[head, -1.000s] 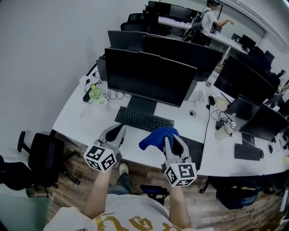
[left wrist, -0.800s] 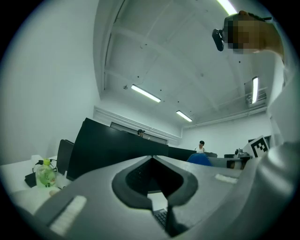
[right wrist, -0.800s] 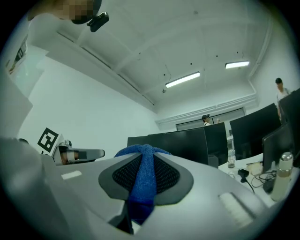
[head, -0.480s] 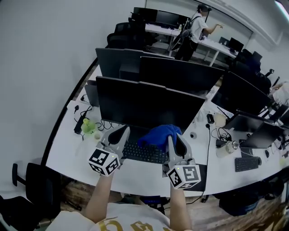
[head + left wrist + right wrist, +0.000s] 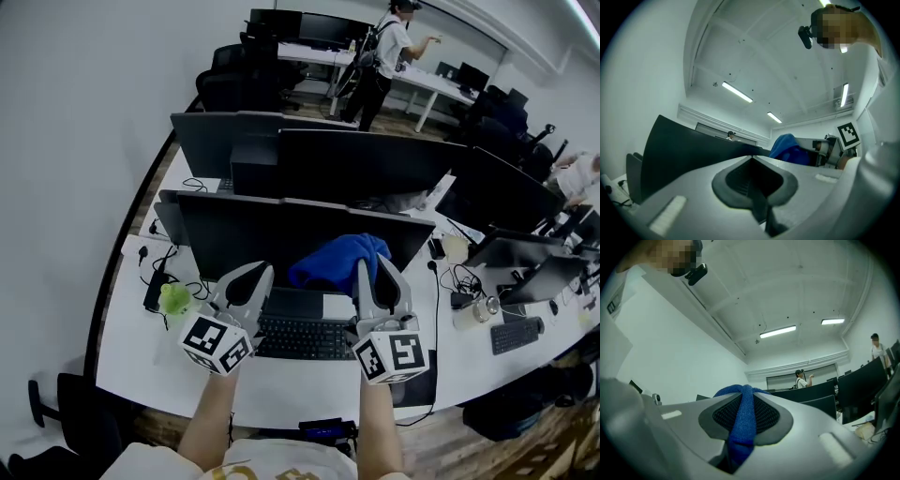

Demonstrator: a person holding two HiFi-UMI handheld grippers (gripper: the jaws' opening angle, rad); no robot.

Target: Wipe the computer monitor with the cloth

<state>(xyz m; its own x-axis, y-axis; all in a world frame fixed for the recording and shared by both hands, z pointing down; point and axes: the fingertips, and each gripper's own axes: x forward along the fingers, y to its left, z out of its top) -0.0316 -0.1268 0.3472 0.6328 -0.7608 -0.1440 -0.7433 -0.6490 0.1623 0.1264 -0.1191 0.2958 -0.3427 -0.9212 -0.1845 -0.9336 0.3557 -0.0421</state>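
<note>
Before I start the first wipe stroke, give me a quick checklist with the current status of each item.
1. Blue cloth gripped: ok. It is pinched between the jaws of the right hand-held gripper.
2. Left hand-held gripper free: ok. Its jaws are together with nothing between them.
3. Cloth touching the black computer monitor: cannot tell. In the head view it only overlaps the screen's top edge.
4. Cloth spread for wiping: not ok. It is bunched.
5. Small green object out of the way: ok. It sits low by the monitor's left corner.
</note>
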